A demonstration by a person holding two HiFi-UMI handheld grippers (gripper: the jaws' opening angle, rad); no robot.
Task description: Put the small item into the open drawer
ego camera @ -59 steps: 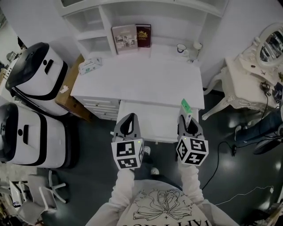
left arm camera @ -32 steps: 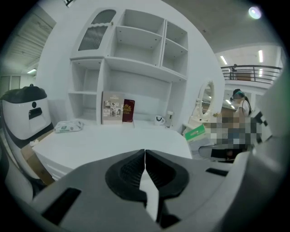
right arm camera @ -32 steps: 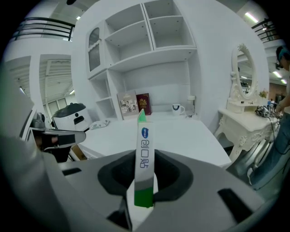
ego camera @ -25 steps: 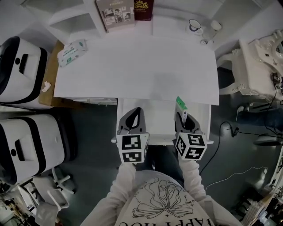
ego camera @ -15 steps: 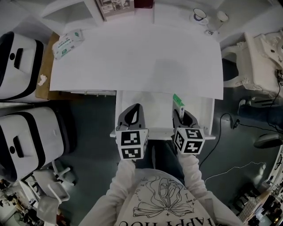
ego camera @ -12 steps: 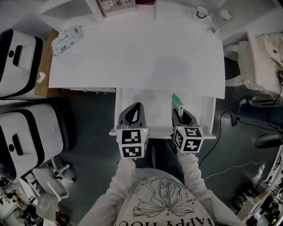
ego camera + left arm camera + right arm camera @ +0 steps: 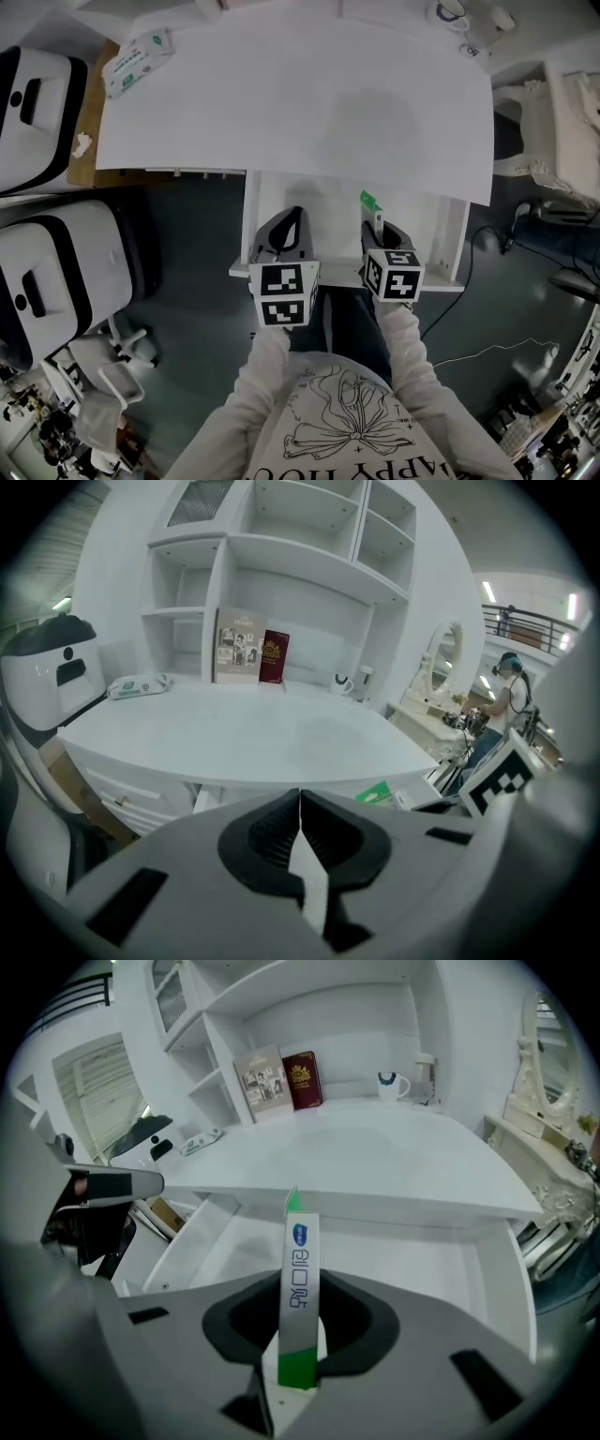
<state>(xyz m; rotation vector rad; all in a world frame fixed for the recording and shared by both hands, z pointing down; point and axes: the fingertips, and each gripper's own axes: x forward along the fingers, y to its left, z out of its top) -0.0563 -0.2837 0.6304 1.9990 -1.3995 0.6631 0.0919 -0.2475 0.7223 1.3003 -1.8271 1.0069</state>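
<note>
Your right gripper (image 7: 380, 232) pinching the box (image 7: 300, 1279) over the open drawer (image 7: 323, 202), left gripper (image 7: 290, 225) alongside, jaws pressed together, empty, desk (image 7: 300, 103) overhanging the drawer's back, wipes (image 7: 137, 62) far left.

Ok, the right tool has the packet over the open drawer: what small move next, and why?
Probably lower the right tool toward the drawer floor before releasing: the green-and-white packet is clamped in its jaws above the bare floor, so opening now would drop it.
</note>
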